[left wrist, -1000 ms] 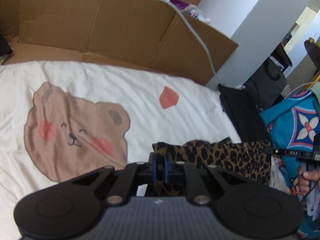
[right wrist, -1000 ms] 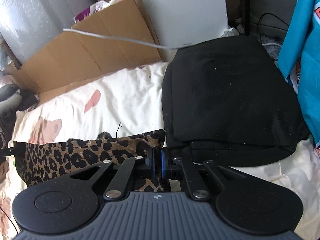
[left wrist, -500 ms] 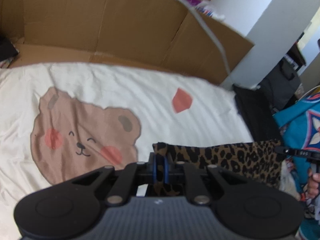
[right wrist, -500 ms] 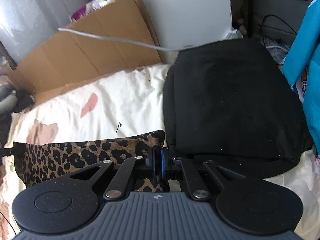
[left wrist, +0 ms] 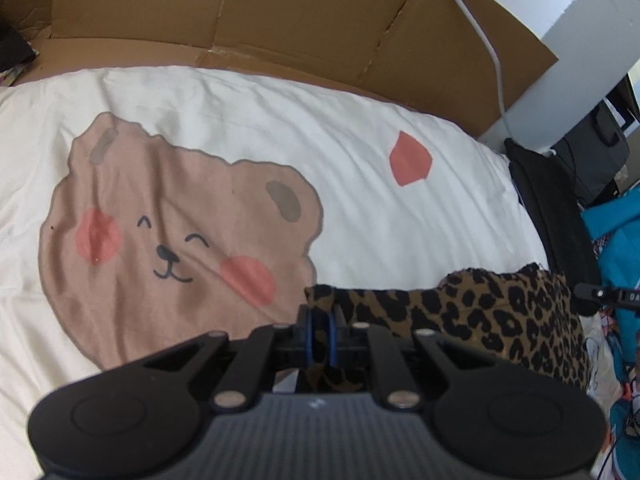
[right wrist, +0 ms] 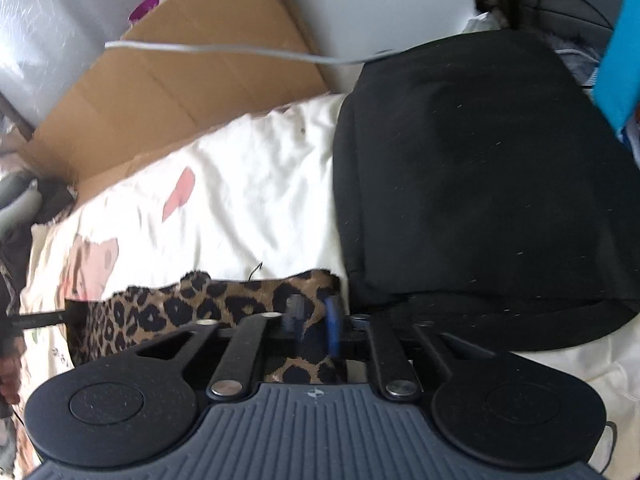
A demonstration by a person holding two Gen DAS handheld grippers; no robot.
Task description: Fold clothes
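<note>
1. Leopard-print garment (left wrist: 492, 320): lying bunched along the near edge of the bear-print sheet (left wrist: 248, 128), stretching between the two grippers; the landmark for the entries below.
2. Left gripper (left wrist: 320, 330): working at the garment's left corner. Its blue-edged fingers are standing close together with a fold of leopard cloth pinched between them.
3. Right gripper (right wrist: 314, 320): sitting at the garment's right corner. Its fingers are standing apart with a clear gap; leopard cloth is lying under and between them, but the blue pads look motion-blurred, so whether either pad is touching the cloth cannot be told.
4. Black folded garment (right wrist: 472, 176): lying just to the right of the leopard-print garment, its lower left edge touching it. The right wrist view is showing its whole top face; the left wrist view is showing only a dark sliver.
5. Bear face print (left wrist: 176, 248): showing in full only in the left wrist view, to the left of and beyond the leopard-print garment; the right wrist view is catching just a fragment.
6. Cardboard (left wrist: 248, 4): standing behind the sheet, well beyond the leopard-print garment, with a grey cable (right wrist: 224, 49) running across it.
7. Teal patterned fabric (left wrist: 616, 240): hanging to the right of the leopard-print garment.
</note>
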